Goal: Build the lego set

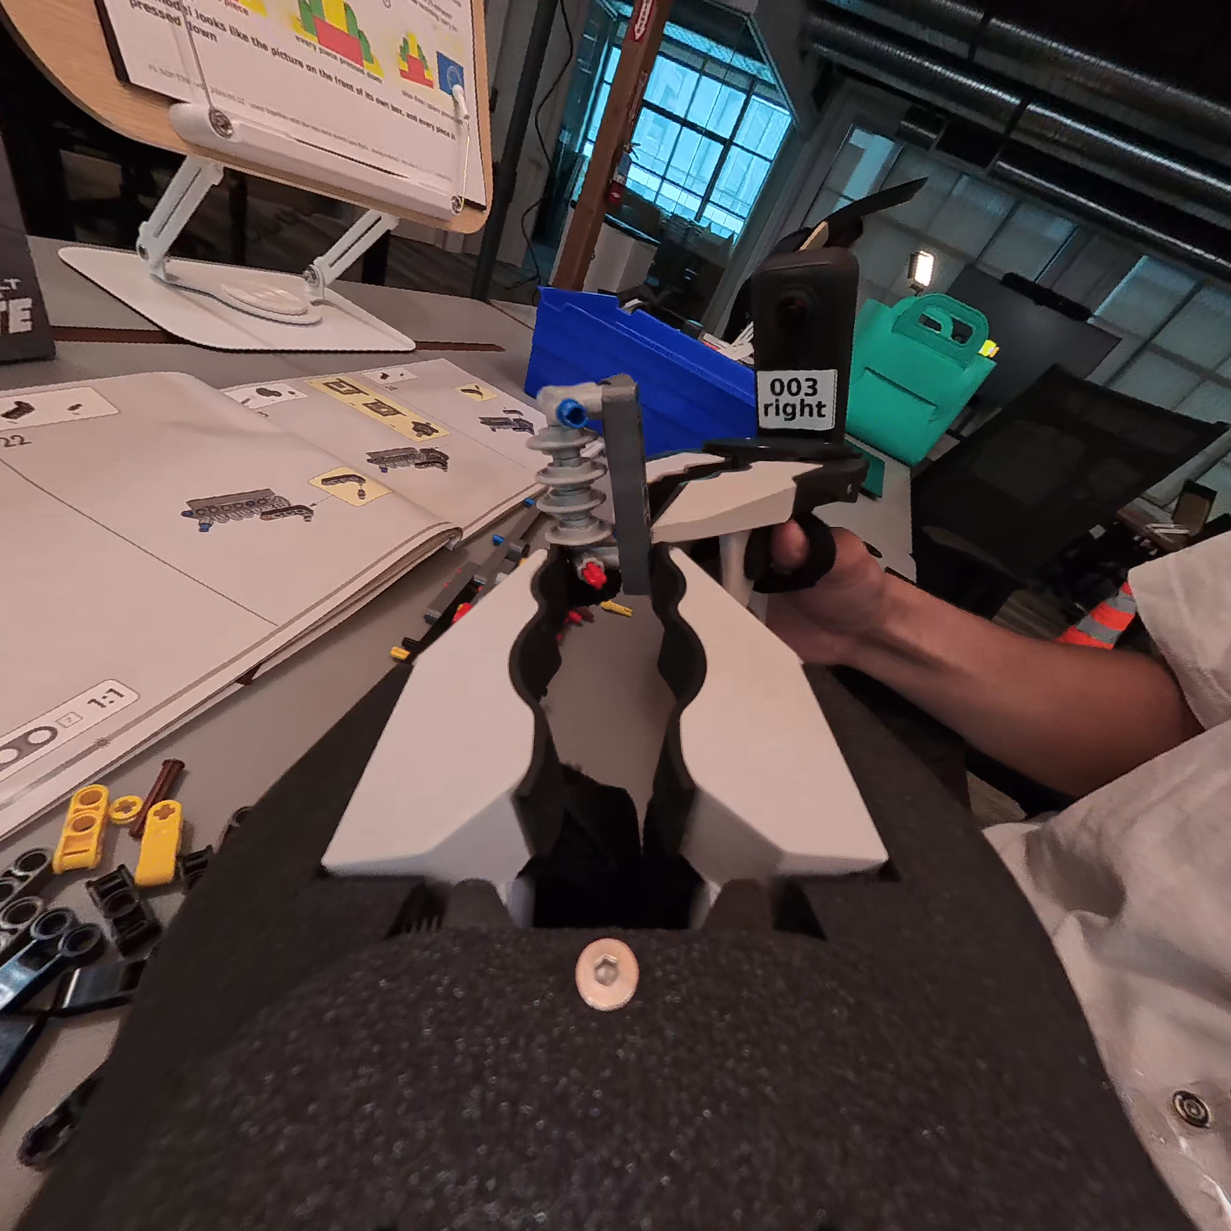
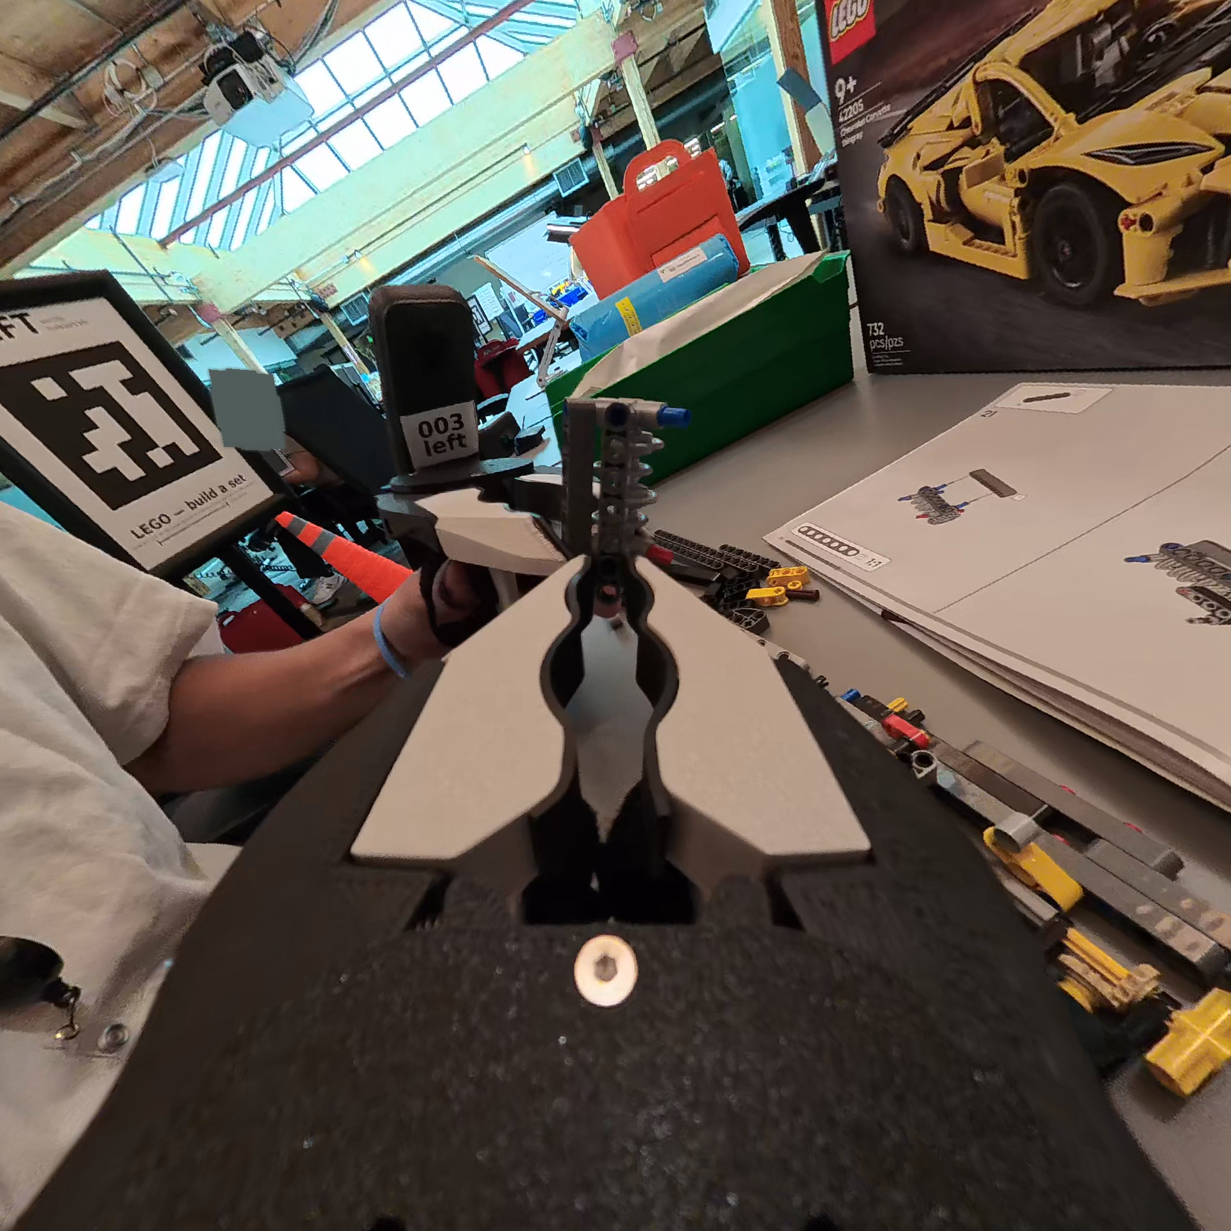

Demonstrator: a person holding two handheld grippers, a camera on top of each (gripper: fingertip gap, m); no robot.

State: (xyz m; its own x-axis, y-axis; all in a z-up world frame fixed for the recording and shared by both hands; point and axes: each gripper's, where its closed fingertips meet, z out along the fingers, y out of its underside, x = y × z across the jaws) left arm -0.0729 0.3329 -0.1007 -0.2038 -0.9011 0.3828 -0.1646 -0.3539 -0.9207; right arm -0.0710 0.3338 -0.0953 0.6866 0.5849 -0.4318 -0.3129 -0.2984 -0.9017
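Note:
A small grey Lego assembly (image 1: pixel 573 479) is held up above the table: a light grey coil-spring part with a blue pin on top, joined to a dark grey beam (image 1: pixel 626 479). My left gripper (image 1: pixel 599 566) is shut on its lower end, where a red pin shows. My right gripper (image 1: pixel 656 496) reaches in from the right and touches the beam. In the right wrist view my right gripper (image 2: pixel 607 576) is shut on the bottom of the assembly (image 2: pixel 623 479), and the left gripper (image 2: pixel 546 526) meets it from the left.
An open instruction booklet (image 1: pixel 233 533) (image 2: pixel 1032 566) lies on the grey table. Loose yellow and black parts (image 1: pixel 86 866) (image 2: pixel 766 586) and long grey beams (image 2: pixel 1099 866) lie around it. The Lego box (image 2: pixel 1032 200), a green bin (image 2: pixel 733 373), a blue bin (image 1: pixel 633 373) and a sheet stand (image 1: pixel 266 293) stand behind. Left and right tips are no more than a few centimetres apart.

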